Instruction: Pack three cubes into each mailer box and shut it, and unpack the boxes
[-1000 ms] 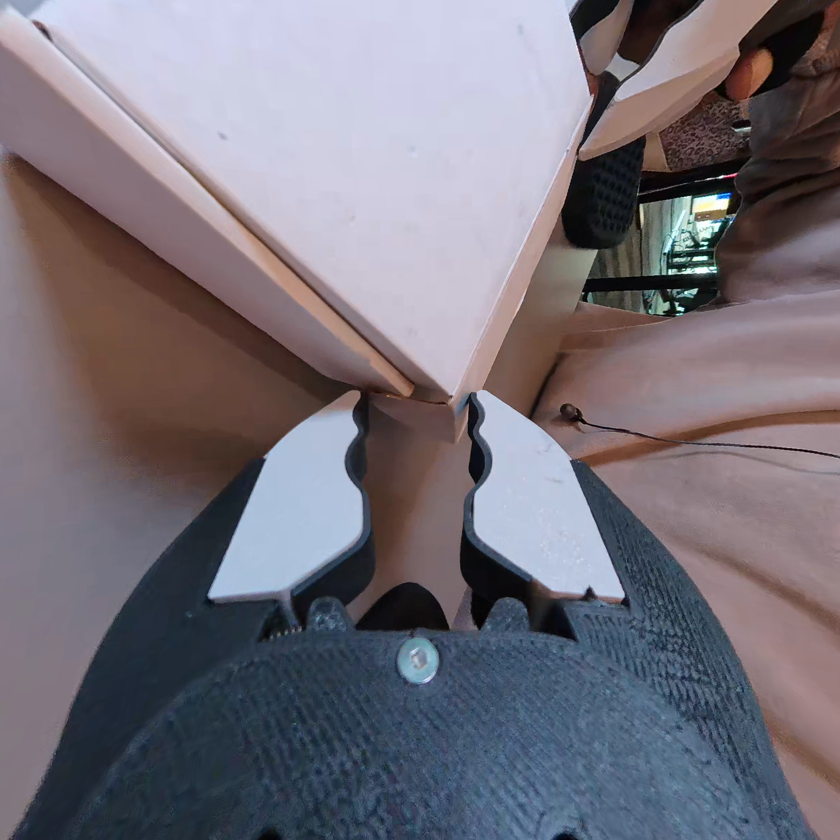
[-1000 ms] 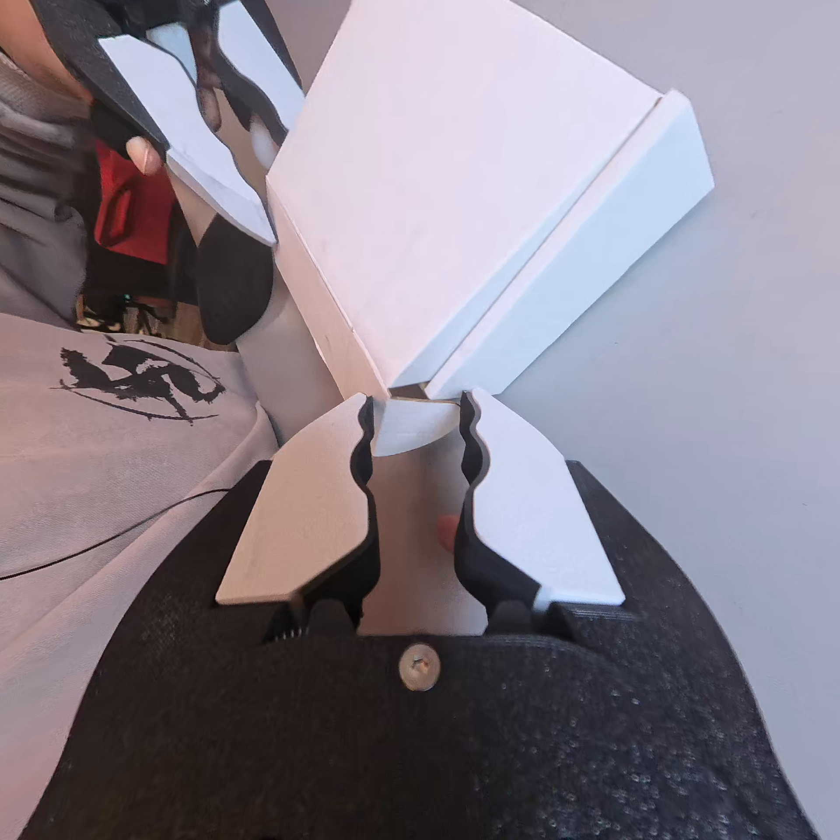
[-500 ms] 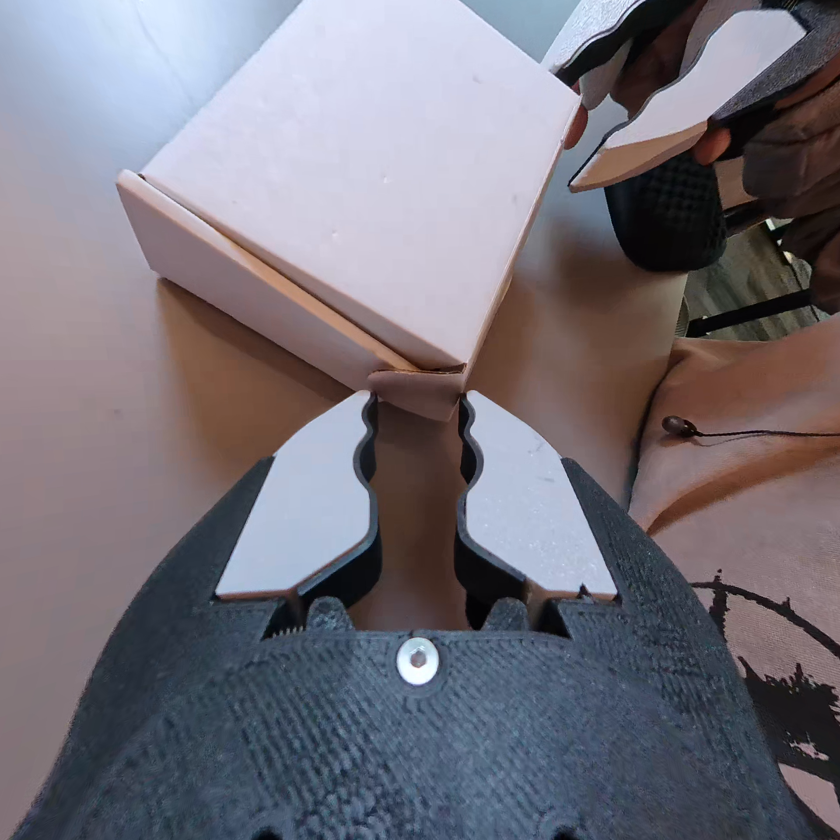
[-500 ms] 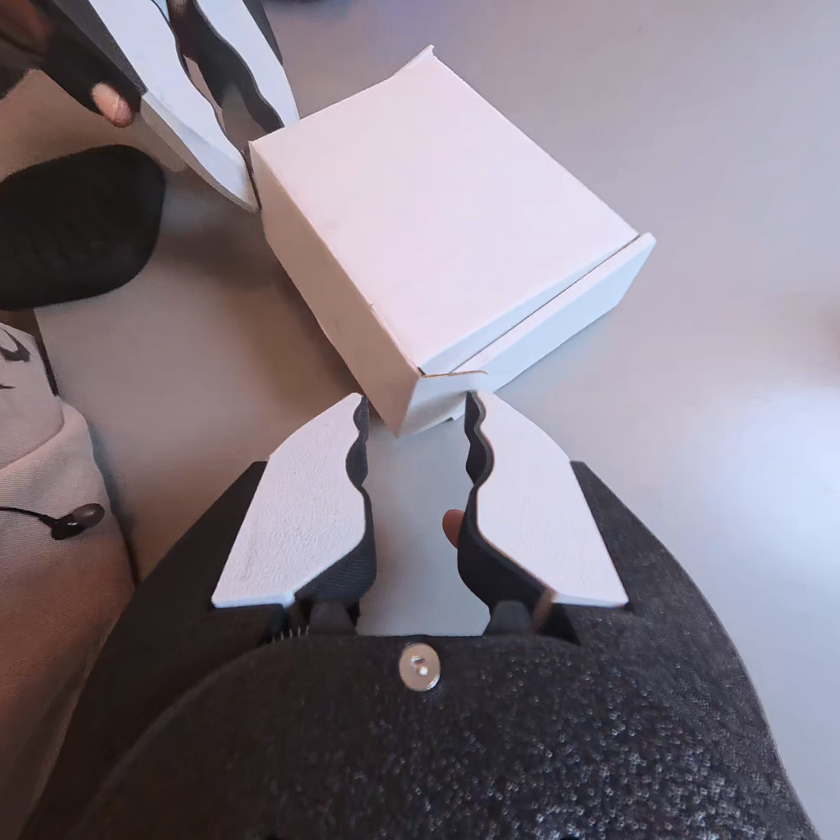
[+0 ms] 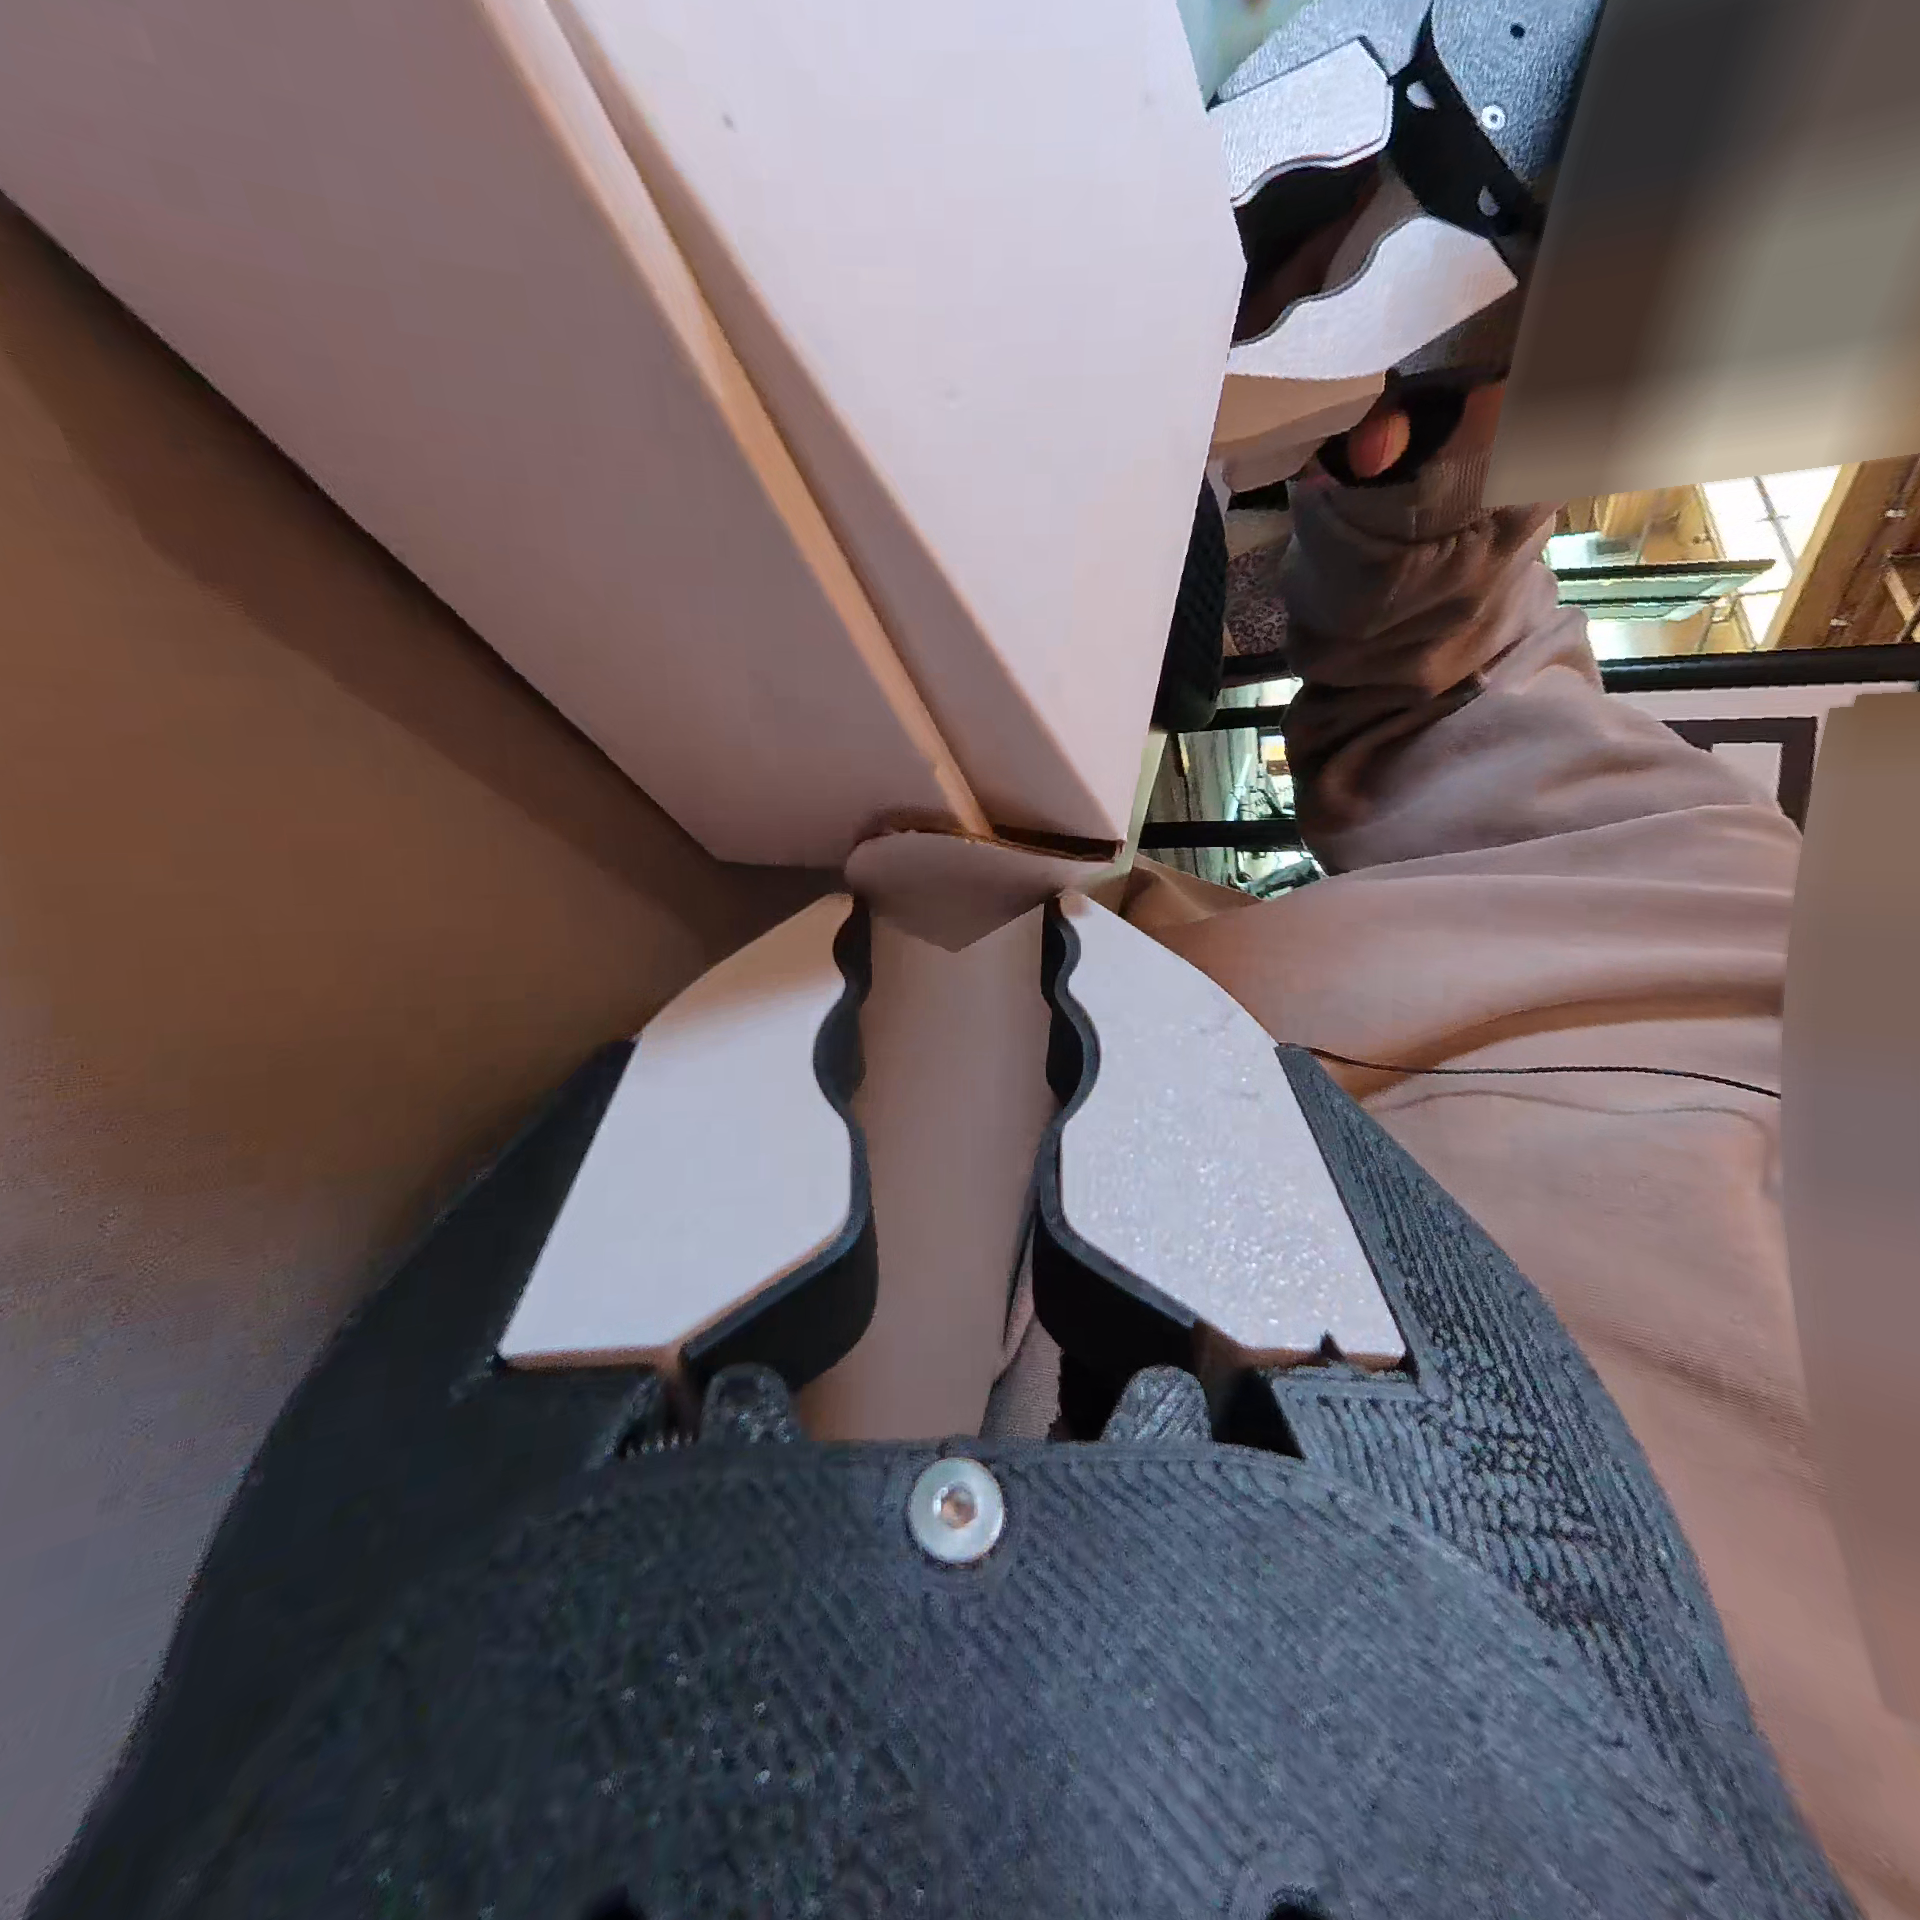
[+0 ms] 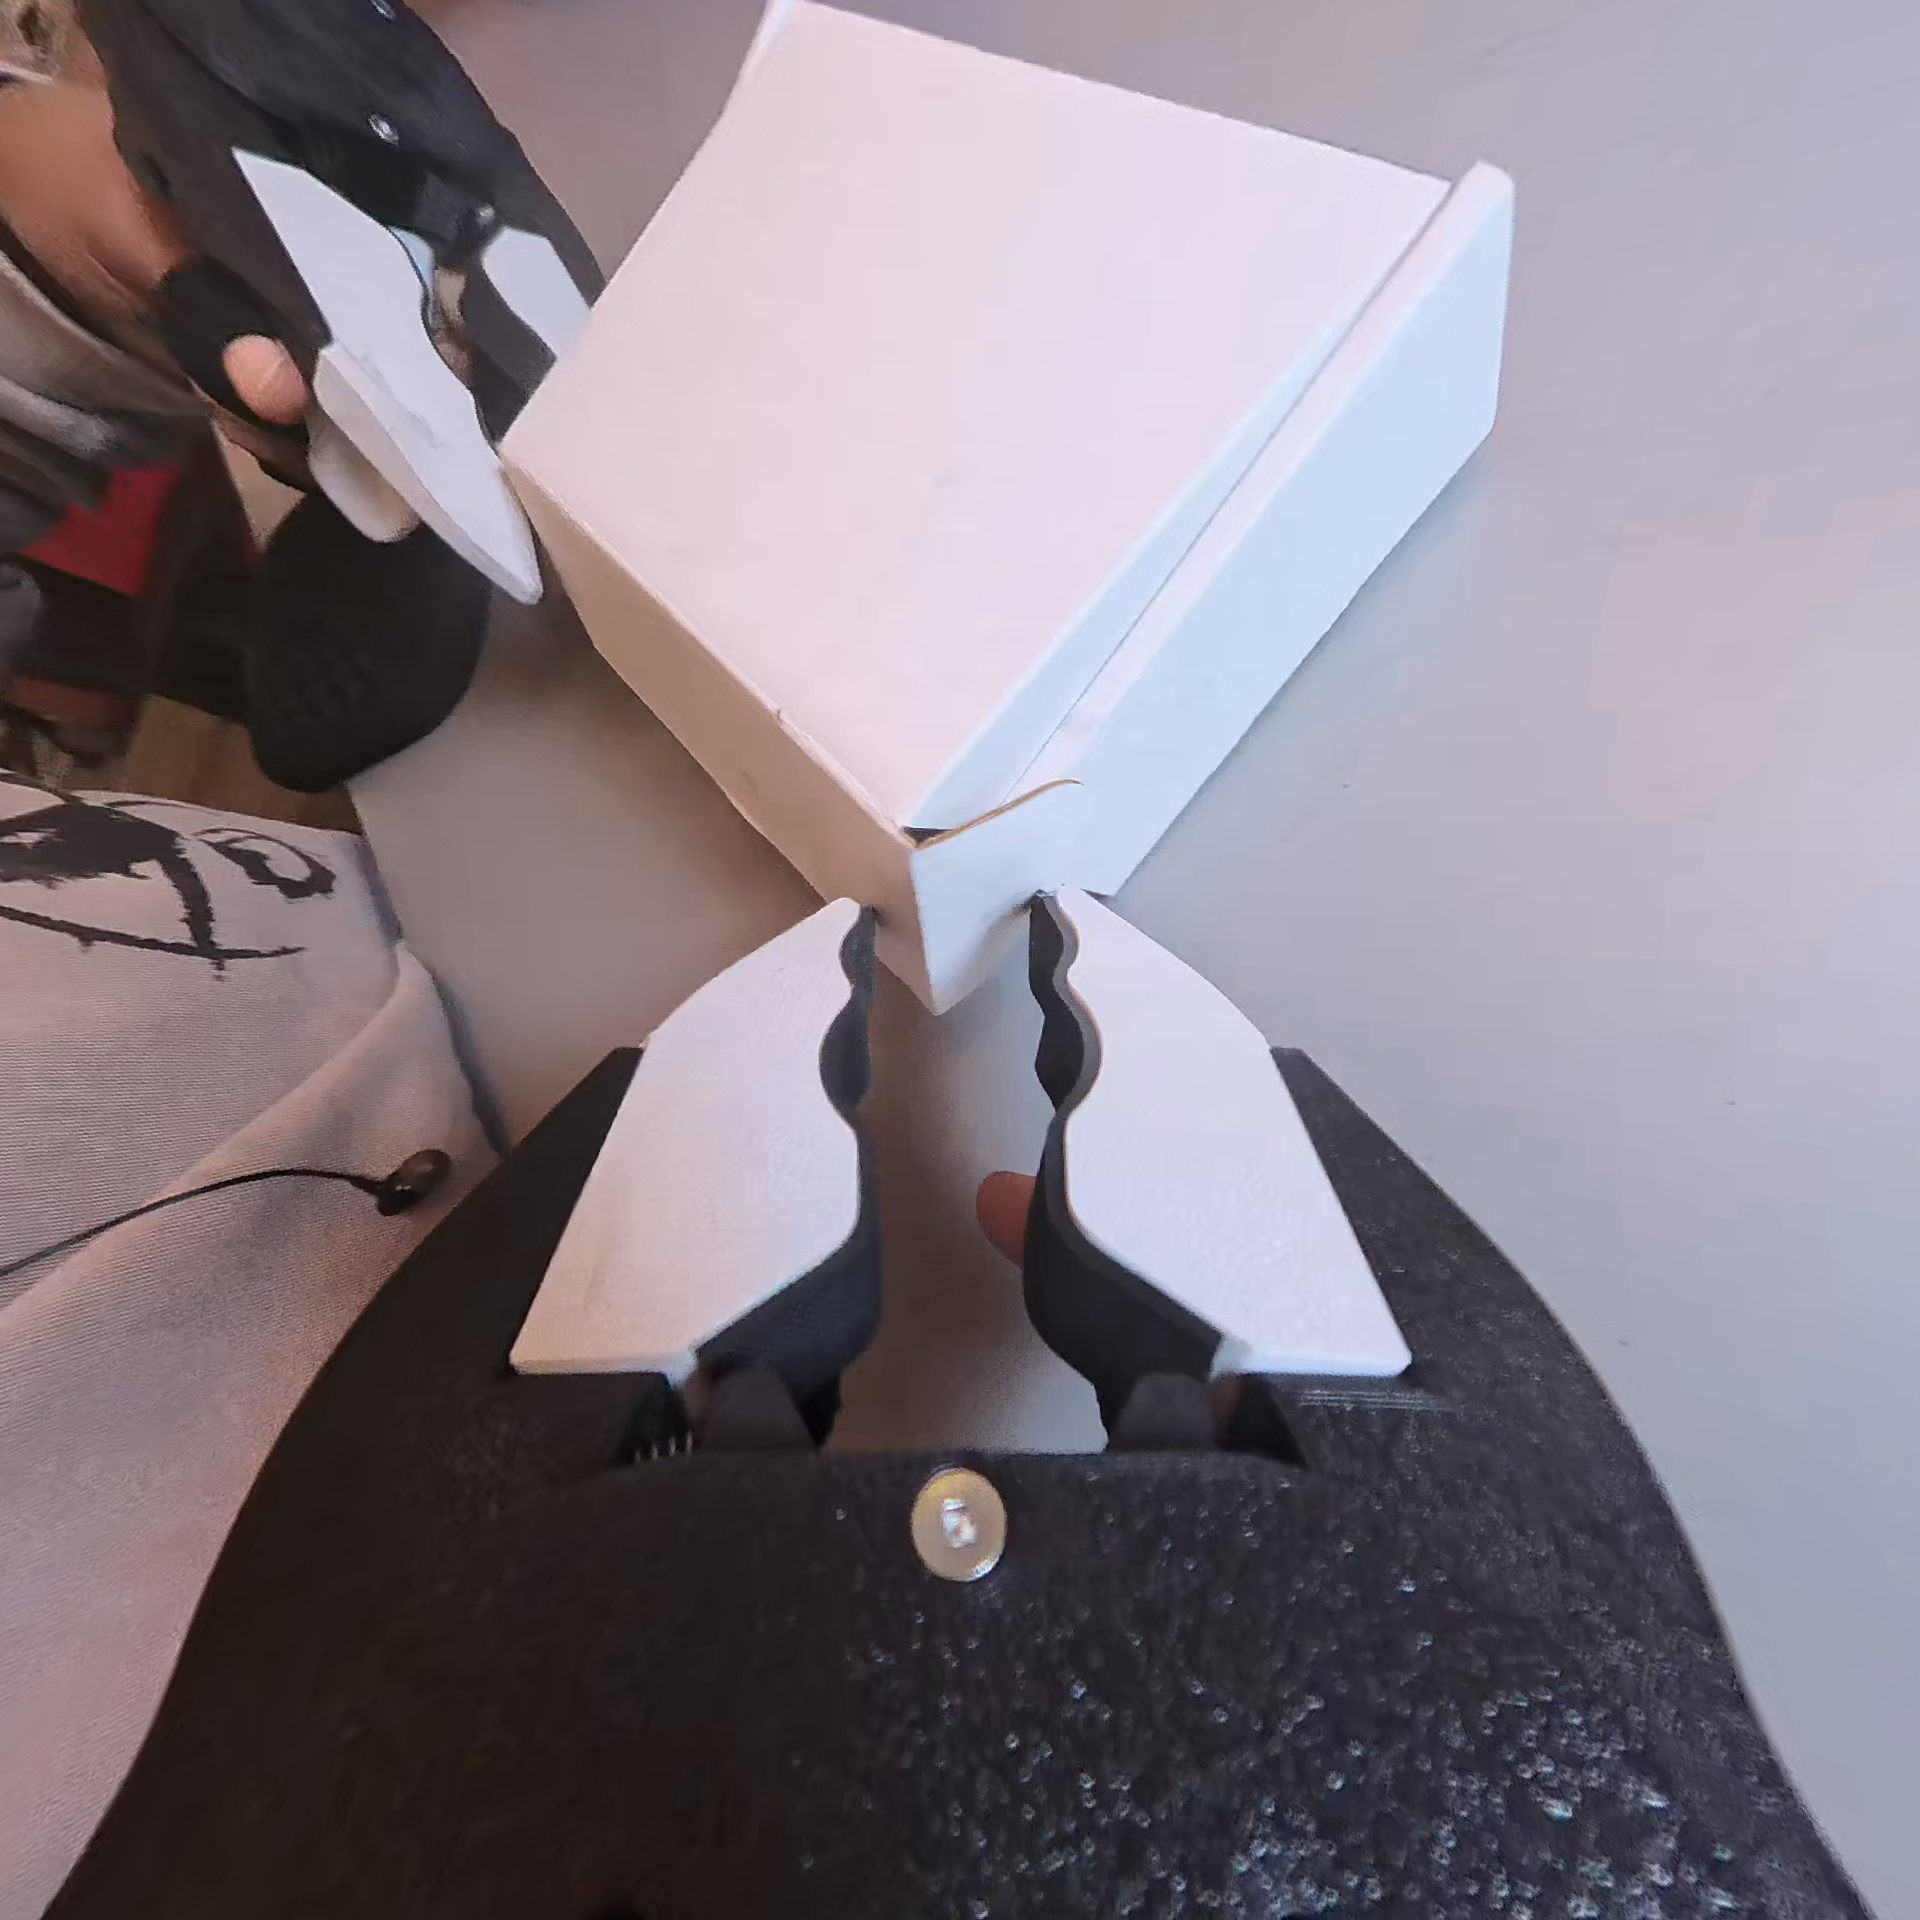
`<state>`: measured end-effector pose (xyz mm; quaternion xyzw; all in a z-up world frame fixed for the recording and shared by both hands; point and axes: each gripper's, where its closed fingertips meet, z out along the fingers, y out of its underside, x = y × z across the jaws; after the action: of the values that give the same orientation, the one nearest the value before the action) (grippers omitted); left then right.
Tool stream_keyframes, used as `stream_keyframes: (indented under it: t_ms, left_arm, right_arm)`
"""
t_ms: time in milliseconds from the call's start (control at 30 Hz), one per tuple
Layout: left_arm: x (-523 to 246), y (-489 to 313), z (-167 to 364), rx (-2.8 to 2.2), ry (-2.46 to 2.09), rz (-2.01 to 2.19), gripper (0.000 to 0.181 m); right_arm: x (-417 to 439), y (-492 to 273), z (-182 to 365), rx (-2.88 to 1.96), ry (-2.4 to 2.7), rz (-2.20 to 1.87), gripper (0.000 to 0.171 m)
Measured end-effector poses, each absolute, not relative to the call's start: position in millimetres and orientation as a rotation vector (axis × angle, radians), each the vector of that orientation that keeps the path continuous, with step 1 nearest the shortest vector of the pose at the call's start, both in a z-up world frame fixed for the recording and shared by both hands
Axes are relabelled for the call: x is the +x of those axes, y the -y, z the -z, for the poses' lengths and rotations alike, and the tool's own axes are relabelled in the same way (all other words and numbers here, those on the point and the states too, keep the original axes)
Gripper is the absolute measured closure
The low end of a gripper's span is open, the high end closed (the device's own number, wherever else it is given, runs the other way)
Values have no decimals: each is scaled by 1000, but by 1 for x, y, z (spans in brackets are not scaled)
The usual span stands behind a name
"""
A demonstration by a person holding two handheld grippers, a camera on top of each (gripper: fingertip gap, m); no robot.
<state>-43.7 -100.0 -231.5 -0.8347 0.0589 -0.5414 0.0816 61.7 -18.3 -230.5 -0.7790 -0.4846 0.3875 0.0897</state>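
Note:
One white mailer box (image 5: pixel 883 312) is closed; no cubes show. My left gripper (image 5: pixel 951 909) has the box's near corner flap wedged between its fingertips and is shut on it. My right gripper (image 6: pixel 951 914) is shut on the other corner of the same side wall of the box (image 6: pixel 935 416). The box looks tilted, with the held side raised off the table. The right gripper shows at the upper right of the left wrist view (image 5: pixel 1340 260). The left gripper shows at the upper left of the right wrist view (image 6: pixel 447 416).
The plain table top (image 6: pixel 1558 935) spreads right of the box and also left of it in the left wrist view (image 5: pixel 208 935). The person's sweatshirt (image 5: pixel 1507 935) is close behind the table edge. A black padded object (image 6: pixel 343 675) sits past that edge. About 15 cm separates my left fingertips from my right. To the black padded object (image 6: pixel 343 675): left tips about 20 cm, right tips about 30 cm.
Half a second ago the box lay flat and I saw it from above. Now both grippers have swung it up, so it looms closer and tilted. The grip at both corners is unchanged.

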Motion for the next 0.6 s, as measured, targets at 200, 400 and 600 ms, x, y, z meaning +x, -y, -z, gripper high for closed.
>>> stream_keyframes:
  t_ms: [200, 400, 600]
  left_arm:
    - [-37, 109, 234, -2534, -126, 1749, 149]
    - [-43, 104, 235, -2464, -275, 1646, 150]
    - [-68, 90, 233, -2236, -661, 1065, 139]
  right_arm:
    - [64, 21, 235, -2434, 1446, -1285, 144]
    - [64, 14, 232, -2322, 1539, -1272, 139]
    - [67, 6, 211, -1554, 1727, -863, 113]
